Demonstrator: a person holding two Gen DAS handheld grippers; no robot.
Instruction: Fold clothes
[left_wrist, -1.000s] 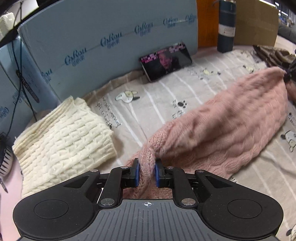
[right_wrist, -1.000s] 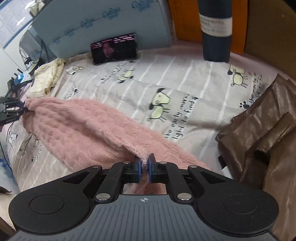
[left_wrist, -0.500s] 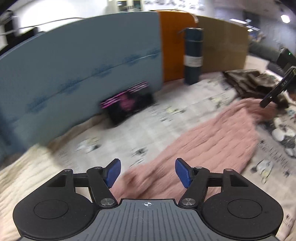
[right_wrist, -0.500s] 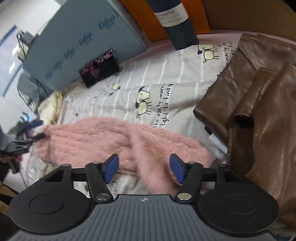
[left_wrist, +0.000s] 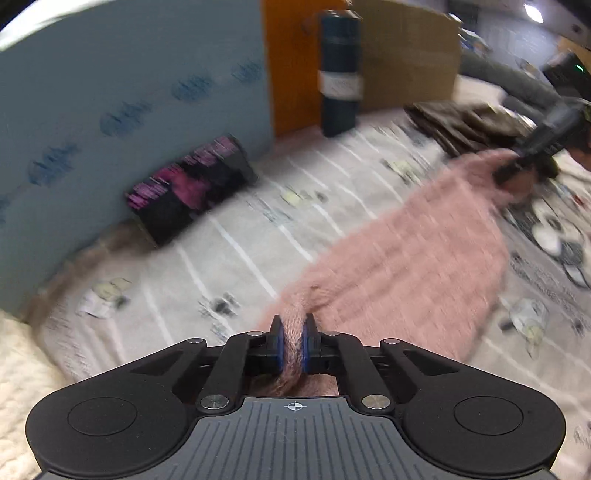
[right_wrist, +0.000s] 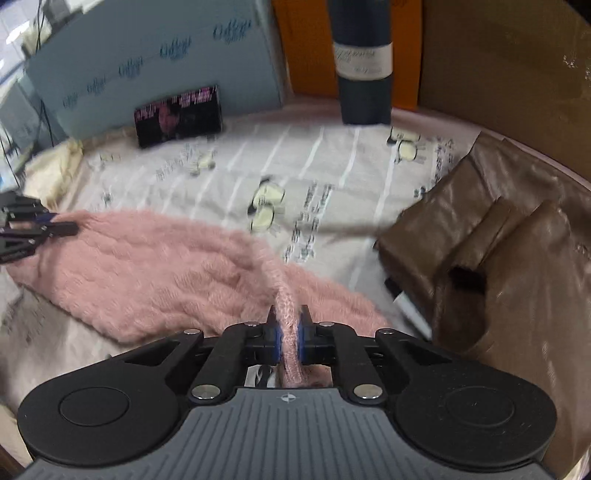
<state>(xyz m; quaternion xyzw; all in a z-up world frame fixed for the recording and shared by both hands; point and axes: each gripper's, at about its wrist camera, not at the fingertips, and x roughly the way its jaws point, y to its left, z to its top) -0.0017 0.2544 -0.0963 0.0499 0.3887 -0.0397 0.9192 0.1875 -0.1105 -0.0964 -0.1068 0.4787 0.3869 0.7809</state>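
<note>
A fluffy pink knit sweater (left_wrist: 413, 258) lies stretched across the printed bedsheet (left_wrist: 229, 258); it also shows in the right wrist view (right_wrist: 155, 273). My left gripper (left_wrist: 291, 345) is shut on a bunched edge of the sweater at its near end. My right gripper (right_wrist: 289, 339) is shut on a bunched edge at the other end. Each gripper shows in the other's view, the right one (left_wrist: 532, 155) and the left one (right_wrist: 37, 229), both at the sweater's far ends.
A folded cream knit (left_wrist: 18, 373) lies at the left. A brown leather garment (right_wrist: 509, 258) lies at the right. A phone (right_wrist: 179, 114) leans on a blue foam board (right_wrist: 155, 55). A dark bottle (right_wrist: 364, 66) stands at the back by cardboard.
Both grippers were shut on the sweater a second ago, opened and shifted half a second ago, and are now shut again on new bunches of its edge.
</note>
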